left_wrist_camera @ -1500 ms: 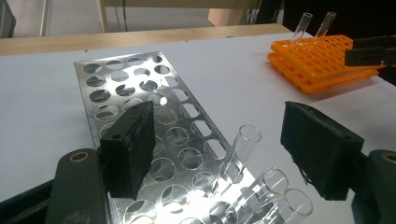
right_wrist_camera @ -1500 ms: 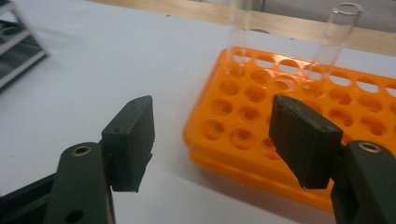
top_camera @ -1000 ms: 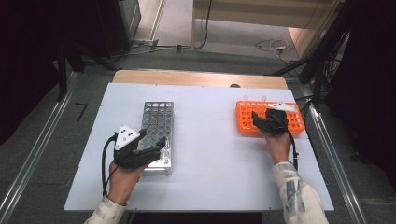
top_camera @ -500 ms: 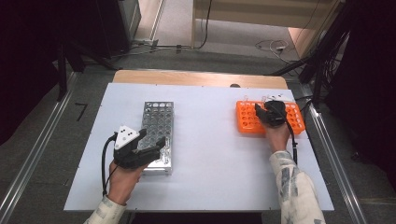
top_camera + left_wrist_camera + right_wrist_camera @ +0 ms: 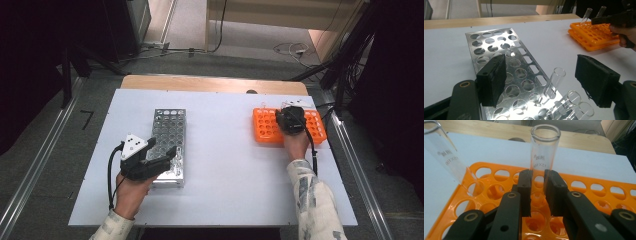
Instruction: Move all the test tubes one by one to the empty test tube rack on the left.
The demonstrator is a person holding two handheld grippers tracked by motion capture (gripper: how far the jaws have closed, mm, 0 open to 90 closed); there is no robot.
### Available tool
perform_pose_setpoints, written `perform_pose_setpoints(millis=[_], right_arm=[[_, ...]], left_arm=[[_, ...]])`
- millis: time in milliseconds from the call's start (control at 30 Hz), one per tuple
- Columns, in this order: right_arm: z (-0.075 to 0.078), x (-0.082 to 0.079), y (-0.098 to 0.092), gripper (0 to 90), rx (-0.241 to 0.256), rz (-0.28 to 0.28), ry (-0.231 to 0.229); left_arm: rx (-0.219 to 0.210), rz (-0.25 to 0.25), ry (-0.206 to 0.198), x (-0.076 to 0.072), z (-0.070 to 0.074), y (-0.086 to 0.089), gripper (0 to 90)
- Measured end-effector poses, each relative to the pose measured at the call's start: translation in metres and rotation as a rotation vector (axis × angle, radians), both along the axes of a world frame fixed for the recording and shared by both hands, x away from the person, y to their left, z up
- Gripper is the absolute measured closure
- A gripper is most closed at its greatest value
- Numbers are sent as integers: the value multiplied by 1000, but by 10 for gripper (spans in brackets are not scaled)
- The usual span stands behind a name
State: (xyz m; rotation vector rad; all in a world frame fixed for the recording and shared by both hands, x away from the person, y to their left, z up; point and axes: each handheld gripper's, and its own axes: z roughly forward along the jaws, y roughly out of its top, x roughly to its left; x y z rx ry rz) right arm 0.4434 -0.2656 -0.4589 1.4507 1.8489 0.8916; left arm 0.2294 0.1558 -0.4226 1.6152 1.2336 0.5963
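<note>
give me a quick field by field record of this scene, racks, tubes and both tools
surface: white table
metal rack: on the left side, three glass tubes at its near end
orange rack: on the right side, one leaning tube in a corner hole
left tool: jaws open, over the metal rack's near end, holding nothing
right tool: jaws closed on an upright tube standing in the orange rack
</note>
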Motion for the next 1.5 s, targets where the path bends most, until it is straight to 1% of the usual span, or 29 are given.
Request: perform_pose_setpoints(millis=[100, 267, 333, 433, 533, 700, 867, 933, 1100, 1367, 1500], right_arm=[[6, -3, -2, 727, 8, 8, -13], [24, -11, -10, 727, 72, 14, -41], [30, -16, -12, 727, 78, 19, -49], [38, -24, -15, 727, 80, 43, -53], [44, -34, -16, 727, 104, 79, -40], [45, -52, -14, 727, 114, 132, -35], [42, -69, -12, 727, 129, 177, -27], [41, -76, -9, 727, 131, 203, -25], [37, -90, 3, 727, 128, 271, -13], [32, -111, 30, 727, 114, 387, -2], [30, -118, 43, 727, 108, 426, 7]], left_arm=[[-2, 0, 0, 0, 0, 0, 249], [2, -3, -2, -1, 1, -1, 249], [-3, -3, -6, -2, 2, -1, 249], [-1, -7, -8, -3, 3, -1, 249], [-4, -7, -9, -3, 3, -2, 248], [0, -14, -13, -5, 5, -4, 249], [-5, -18, -16, -6, 6, -6, 249], [-5, -21, -15, -5, 6, -8, 249], [1, -33, -14, -6, 6, -13, 249], [1, -45, -18, -7, 6, -17, 250], [-1, -46, -19, -8, 7, -18, 250]])
